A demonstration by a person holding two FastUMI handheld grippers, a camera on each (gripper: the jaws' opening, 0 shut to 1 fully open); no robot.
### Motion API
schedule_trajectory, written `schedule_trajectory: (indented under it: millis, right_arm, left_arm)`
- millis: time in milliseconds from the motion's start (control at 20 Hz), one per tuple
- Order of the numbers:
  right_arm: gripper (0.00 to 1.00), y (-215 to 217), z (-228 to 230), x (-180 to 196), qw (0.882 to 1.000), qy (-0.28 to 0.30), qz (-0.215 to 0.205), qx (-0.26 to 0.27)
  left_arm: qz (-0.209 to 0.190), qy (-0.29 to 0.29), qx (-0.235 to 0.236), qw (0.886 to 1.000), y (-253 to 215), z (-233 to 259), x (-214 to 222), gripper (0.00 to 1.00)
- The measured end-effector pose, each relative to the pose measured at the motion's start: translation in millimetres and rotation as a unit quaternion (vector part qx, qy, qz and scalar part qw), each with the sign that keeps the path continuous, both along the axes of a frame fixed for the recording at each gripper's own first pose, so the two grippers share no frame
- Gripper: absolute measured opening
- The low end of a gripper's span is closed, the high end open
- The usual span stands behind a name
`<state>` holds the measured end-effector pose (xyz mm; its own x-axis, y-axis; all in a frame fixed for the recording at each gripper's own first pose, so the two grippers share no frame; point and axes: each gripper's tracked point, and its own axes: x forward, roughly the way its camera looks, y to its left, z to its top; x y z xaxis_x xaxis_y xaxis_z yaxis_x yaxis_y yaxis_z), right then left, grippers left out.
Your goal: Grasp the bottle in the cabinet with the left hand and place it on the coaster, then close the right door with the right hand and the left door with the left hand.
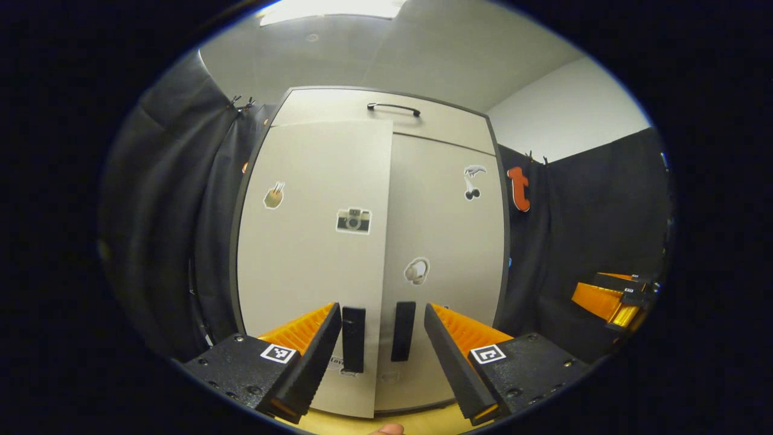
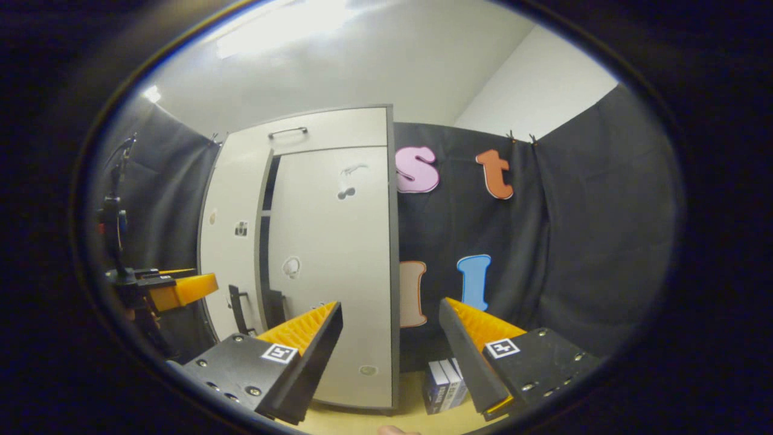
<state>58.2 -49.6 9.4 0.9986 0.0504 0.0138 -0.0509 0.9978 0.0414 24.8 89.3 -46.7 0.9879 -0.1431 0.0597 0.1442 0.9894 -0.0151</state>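
Note:
The pale cabinet fills the middle of the left gripper view. Its right door sits flush. Its left door stands slightly ajar, its free edge in front of the right door's edge. Each door has a dark vertical handle, the left handle and the right handle. My left gripper is open, just short of these handles, holding nothing. In the right gripper view, the right door is closed and a dark gap shows beside the ajar left door. My right gripper is open and empty, off the cabinet's right corner.
A top panel with a bar handle runs above the doors. Black cloth walls flank the cabinet. A small blue-and-white box stands on the yellow tabletop by the cabinet's right side. The other gripper shows at far right, the left one at far left.

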Motion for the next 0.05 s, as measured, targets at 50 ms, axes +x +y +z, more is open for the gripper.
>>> schedule_trajectory:
  millis: [50]
  right_arm:
    - [0.97,-9.4,4.7,0.5,1.0,-0.005,-0.004,0.0]
  left_arm:
    - [-0.002,-0.004,-0.001,1.0,-3.7,3.3,0.5,0.89]
